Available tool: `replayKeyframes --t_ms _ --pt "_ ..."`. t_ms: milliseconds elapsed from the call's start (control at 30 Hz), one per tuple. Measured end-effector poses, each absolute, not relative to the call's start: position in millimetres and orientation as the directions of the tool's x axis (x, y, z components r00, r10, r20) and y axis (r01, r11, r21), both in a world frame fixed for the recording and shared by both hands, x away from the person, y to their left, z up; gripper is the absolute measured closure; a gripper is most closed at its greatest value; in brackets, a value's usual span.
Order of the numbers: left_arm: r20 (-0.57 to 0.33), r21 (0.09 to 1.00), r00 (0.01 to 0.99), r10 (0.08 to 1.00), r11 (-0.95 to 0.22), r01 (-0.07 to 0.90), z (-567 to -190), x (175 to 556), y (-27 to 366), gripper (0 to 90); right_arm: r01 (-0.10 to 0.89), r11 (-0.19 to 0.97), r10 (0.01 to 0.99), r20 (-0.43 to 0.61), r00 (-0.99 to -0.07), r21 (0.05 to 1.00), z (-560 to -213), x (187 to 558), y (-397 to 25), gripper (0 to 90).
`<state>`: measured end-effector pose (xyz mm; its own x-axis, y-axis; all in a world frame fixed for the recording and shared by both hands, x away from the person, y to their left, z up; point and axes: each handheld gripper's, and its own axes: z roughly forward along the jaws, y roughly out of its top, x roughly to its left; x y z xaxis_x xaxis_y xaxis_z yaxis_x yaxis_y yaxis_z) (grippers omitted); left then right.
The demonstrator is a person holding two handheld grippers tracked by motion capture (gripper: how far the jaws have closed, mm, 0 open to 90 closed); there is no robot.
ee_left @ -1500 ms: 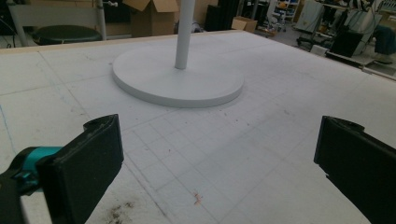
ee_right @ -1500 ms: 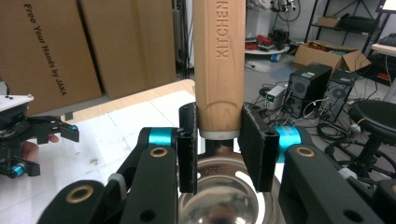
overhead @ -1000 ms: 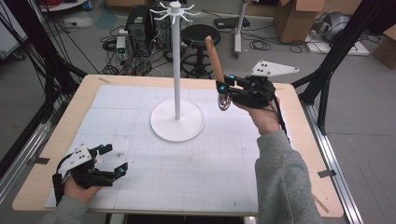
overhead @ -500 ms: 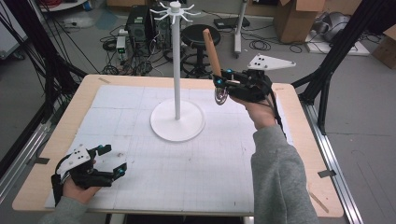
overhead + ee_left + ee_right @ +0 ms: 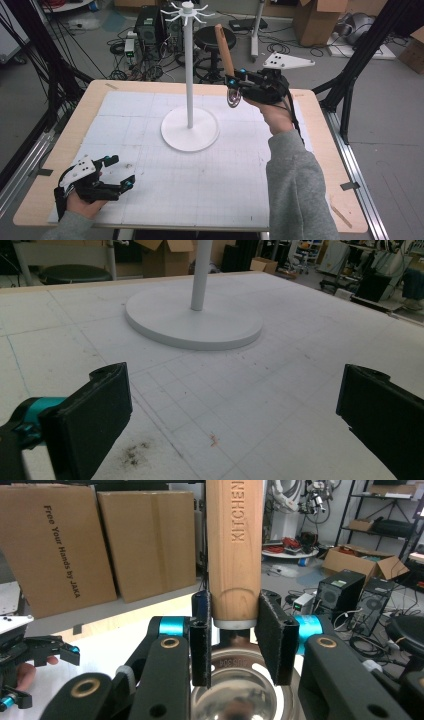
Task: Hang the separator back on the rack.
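Observation:
My right gripper (image 5: pixel 231 80) is shut on a kitchen utensil, held in the air right of the white stand's pole (image 5: pixel 188 75). Its wooden handle (image 5: pixel 223 50) points up and its round metal bowl (image 5: pixel 233 97) hangs below the jaws. In the right gripper view the pads clamp the handle's (image 5: pixel 234 545) lower end just above the metal bowl (image 5: pixel 240 690). The stand has a round base (image 5: pixel 190 130) and a ring of hooks (image 5: pixel 187 11) on top. My left gripper (image 5: pixel 120 172) rests open near the table's front left corner, and its view faces the base (image 5: pixel 192 322).
A white gridded mat (image 5: pixel 225 175) covers the wooden table (image 5: pixel 320 165). Behind the table are a black stool (image 5: pixel 214 37), computer cases, cables and cardboard boxes (image 5: pixel 320 20). Black frame posts (image 5: pixel 360 55) stand to the right.
My right gripper has risen a little and drifted left toward the stand with the utensil still in it. The left gripper has stayed put.

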<state>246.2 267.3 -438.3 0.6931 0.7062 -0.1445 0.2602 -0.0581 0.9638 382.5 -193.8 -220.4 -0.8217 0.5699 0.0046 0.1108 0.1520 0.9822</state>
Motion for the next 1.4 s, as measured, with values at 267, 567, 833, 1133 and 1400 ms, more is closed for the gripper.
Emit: replayKeyframes --t_ms 267,567,833,1133,1400 --pt "-0.149 0.963 0.691 0.707 -0.055 0.263 -438.9 246.1 267.6 1.8 0.114 0.144 0.558 0.014 -0.830 0.983 -221.8 388.1 -189.2 69.7" --pt "-0.153 0.965 0.685 0.712 -0.043 0.260 -438.3 244.8 271.0 1.8 0.094 0.132 0.555 0.005 -0.832 0.987 -214.1 390.6 -178.6 69.7" --pt "-0.152 0.964 0.686 0.712 -0.047 0.263 -438.5 244.0 271.5 1.8 0.082 0.129 0.559 -0.004 -0.829 0.988 -213.9 391.6 -174.1 69.7" --pt "-0.153 0.963 0.684 0.713 -0.047 0.265 -438.8 244.1 272.0 1.8 0.084 0.121 0.570 0.000 -0.822 0.989 -214.9 394.9 -171.3 69.7" --pt "-0.160 0.961 0.681 0.715 -0.047 0.274 -440.6 246.1 271.5 1.8 0.085 0.116 0.571 0.003 -0.821 0.990 -216.9 397.5 -167.4 69.7"
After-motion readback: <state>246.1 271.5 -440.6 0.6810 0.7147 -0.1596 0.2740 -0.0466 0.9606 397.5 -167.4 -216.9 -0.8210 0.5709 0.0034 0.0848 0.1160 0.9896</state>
